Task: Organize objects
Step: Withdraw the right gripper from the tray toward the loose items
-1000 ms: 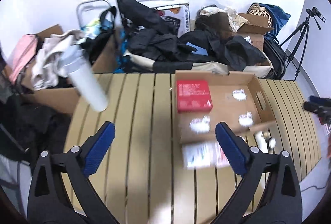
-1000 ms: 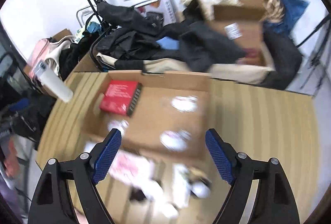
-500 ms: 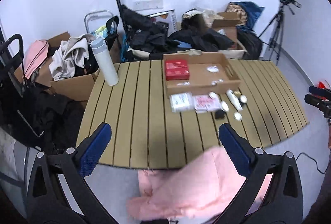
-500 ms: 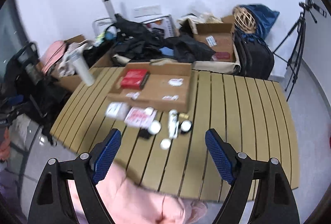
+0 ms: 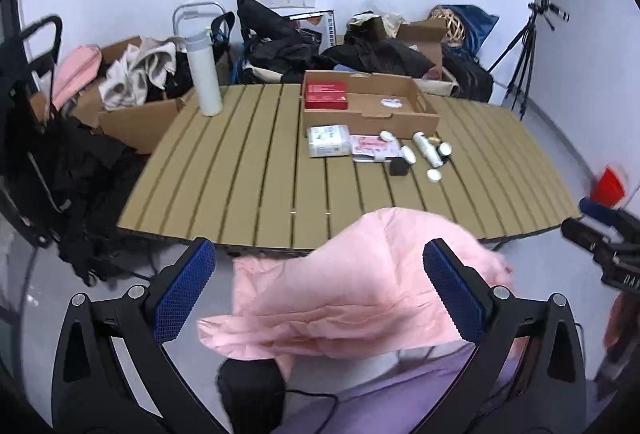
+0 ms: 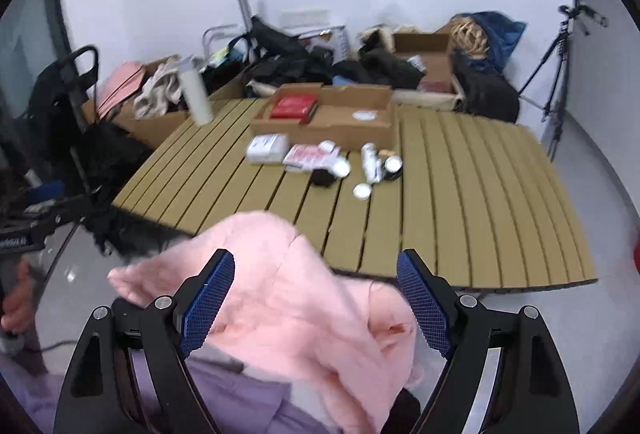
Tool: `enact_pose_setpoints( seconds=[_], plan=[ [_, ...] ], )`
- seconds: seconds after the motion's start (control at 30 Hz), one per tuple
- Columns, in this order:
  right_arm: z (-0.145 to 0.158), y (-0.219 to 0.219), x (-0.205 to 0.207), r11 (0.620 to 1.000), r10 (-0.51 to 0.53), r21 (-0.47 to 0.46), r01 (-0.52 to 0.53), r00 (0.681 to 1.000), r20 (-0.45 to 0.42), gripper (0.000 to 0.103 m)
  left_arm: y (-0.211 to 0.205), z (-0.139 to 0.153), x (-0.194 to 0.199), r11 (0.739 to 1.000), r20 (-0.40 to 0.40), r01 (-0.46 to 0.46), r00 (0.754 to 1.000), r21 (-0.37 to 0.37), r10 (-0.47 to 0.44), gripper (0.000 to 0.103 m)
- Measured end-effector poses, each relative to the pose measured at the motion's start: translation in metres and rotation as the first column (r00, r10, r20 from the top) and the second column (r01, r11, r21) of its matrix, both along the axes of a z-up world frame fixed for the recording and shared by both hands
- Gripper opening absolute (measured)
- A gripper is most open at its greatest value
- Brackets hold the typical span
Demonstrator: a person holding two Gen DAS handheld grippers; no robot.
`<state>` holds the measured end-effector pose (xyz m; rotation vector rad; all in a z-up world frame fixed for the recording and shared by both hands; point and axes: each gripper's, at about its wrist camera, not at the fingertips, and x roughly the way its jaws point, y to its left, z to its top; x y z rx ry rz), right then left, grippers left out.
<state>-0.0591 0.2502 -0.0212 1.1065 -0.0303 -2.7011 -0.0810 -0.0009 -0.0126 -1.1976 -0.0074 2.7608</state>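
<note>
Both grippers are held back from the near edge of the slatted tabletop (image 5: 248, 161), above the floor. The left gripper (image 5: 318, 284) is seen with its blue-padded fingers (image 5: 182, 290) spread wide and released, nothing being grasped between them; the right gripper (image 6: 315, 300) is likewise spread apart and empty. A pink garment (image 5: 360, 286) is seen below and between the fingers in both views, in front of the tabletop's near edge. On the far half of the tabletop a shallow cardboard box (image 5: 400, 117) is placed, with a red box (image 5: 325, 95) lying in its left end and a small white item further right inside it. Just in front of the cardboard box, a white packet (image 5: 329, 141), a pink-printed packet (image 5: 372, 147), a white bottle (image 5: 427, 149) lying on its side, a small black object (image 5: 399, 167) and a round white lid (image 5: 434, 175) are scattered close together. A tall white flask (image 5: 204, 73) stands upright at the far left corner. Behind the tabletop, boxes, dark clothing and a tripod (image 5: 524, 49) are seen against the wall.
</note>
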Motion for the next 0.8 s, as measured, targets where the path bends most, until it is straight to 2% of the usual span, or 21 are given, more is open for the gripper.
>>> enact_pose_setpoints(
  seconds=[0.07, 0.13, 0.27, 0.33, 0.43, 0.47, 0.53, 0.67, 0.8],
  plan=[
    [0.000, -0.002, 0.001, 1.000, 0.016, -0.006, -0.016, 1.000, -0.007, 0.086, 0.001, -0.007, 0.000, 1.000, 0.024, 0.000, 1.000, -0.006, 0.000, 0.103],
    [-0.003, 0.000, 0.001, 1.000, -0.013, 0.005, 0.013, 1.000, -0.010, 0.086, 0.001, -0.013, -0.004, 1.000, 0.040, -0.012, 0.999, -0.013, 0.012, 0.103],
    [-0.012, 0.004, -0.003, 0.999, -0.025, -0.032, 0.025, 1.000, -0.017, 0.086, 0.001, -0.027, -0.011, 1.000, 0.066, -0.016, 0.998, -0.005, 0.017, 0.103],
    [-0.021, 0.005, -0.008, 0.999, -0.031, -0.040, 0.031, 0.999, -0.010, 0.086, 0.003, -0.033, -0.016, 1.000, 0.054, -0.016, 0.998, -0.009, 0.017, 0.103],
    [-0.043, 0.008, -0.025, 0.997, -0.026, -0.065, 0.029, 0.999, 0.047, 0.086, 0.008, -0.042, -0.029, 0.999, 0.022, -0.023, 0.999, -0.023, 0.023, 0.103],
    [-0.051, 0.008, -0.033, 0.997, -0.016, -0.080, 0.021, 0.998, 0.067, 0.085, 0.010, -0.045, -0.036, 0.999, 0.016, -0.023, 1.000, -0.029, 0.023, 0.103],
    [-0.061, 0.010, -0.046, 0.994, -0.006, -0.109, 0.014, 0.997, 0.073, 0.078, 0.011, -0.050, -0.053, 0.999, 0.013, -0.017, 1.000, -0.031, 0.018, 0.103],
    [-0.075, 0.006, -0.085, 0.994, 0.006, -0.112, 0.000, 0.998, 0.056, 0.077, 0.013, -0.065, -0.105, 1.000, -0.013, -0.009, 1.000, -0.013, 0.009, 0.103],
    [-0.090, -0.005, -0.147, 0.994, 0.049, -0.105, -0.038, 0.993, 0.107, 0.077, 0.018, -0.092, -0.175, 1.000, 0.047, 0.007, 0.999, 0.014, -0.008, 0.103]
  ],
)
